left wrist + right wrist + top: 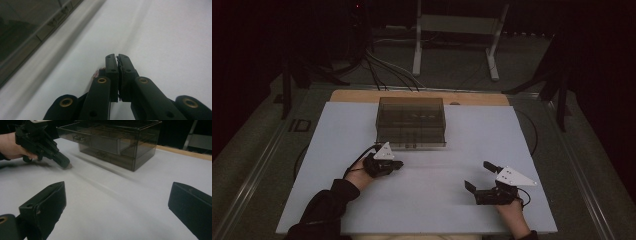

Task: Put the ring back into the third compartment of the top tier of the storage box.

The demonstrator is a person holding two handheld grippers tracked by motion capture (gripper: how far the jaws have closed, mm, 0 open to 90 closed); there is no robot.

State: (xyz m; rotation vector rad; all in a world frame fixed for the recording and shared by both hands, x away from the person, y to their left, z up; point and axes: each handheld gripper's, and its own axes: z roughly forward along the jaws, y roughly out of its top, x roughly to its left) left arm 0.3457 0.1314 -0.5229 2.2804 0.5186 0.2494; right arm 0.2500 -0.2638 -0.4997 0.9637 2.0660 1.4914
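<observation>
Smoked see-through drawer box (411, 121) set toward the far middle of the white worktop (452, 150), well short of the wooden strip along the far edge; drawer fronts with small handles facing the person, the top-right drawer (103, 143) standing slightly proud of the box front in the right gripper view; plenty of bare white to either side of the box, out to both side edges. Just in front of the box's near left corner, left gripper (398, 164) held low over the worktop, pointing rightward along the box front and apart from it; fingers (111, 65) pressed together with only a hairline gap, a scrap of something reddish or whitish just visible beside the left one, too small to tell what; tip close to the surface in the right gripper view (63, 162), contact not certain. Farther out, toward the near right of the worktop, right gripper (479, 176) well apart from both box and left gripper; fingers (43, 205) spread wide with nothing between them, only open white sheet ahead up to the box; broad clear stretch between the two grippers and along the near edge.
</observation>
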